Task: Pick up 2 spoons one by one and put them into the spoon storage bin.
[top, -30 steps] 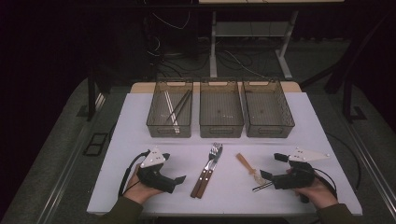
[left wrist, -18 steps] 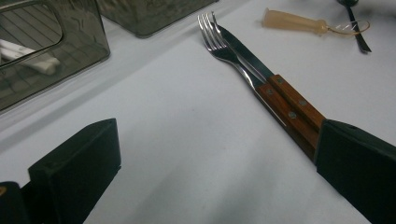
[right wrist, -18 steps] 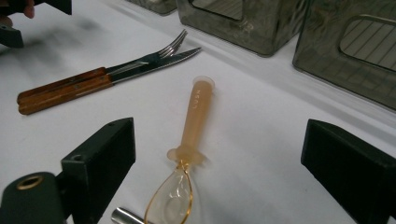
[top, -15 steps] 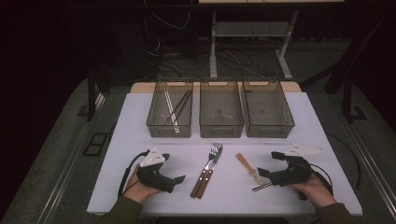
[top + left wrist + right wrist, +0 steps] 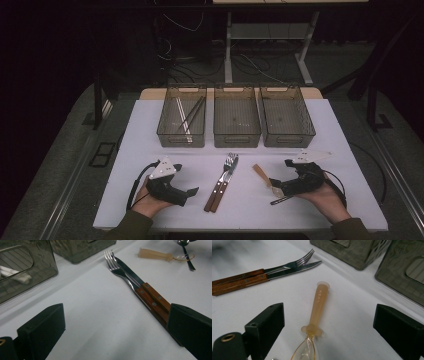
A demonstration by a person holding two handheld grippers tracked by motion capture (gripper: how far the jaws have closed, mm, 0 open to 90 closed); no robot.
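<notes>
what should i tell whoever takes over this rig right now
Left gripper: open, resting on the table, holding nothing.
Right gripper: open, jaws have just been closing a little, with the amber spoon between them but not gripped.
Fork and knife lie side by side at mid table; a metal spoon lies by the right gripper.
Three bins stand at the back; the left bin already holds chopsticks.
Left to do, probably: sort the remaining cutlery into the bins.
</notes>
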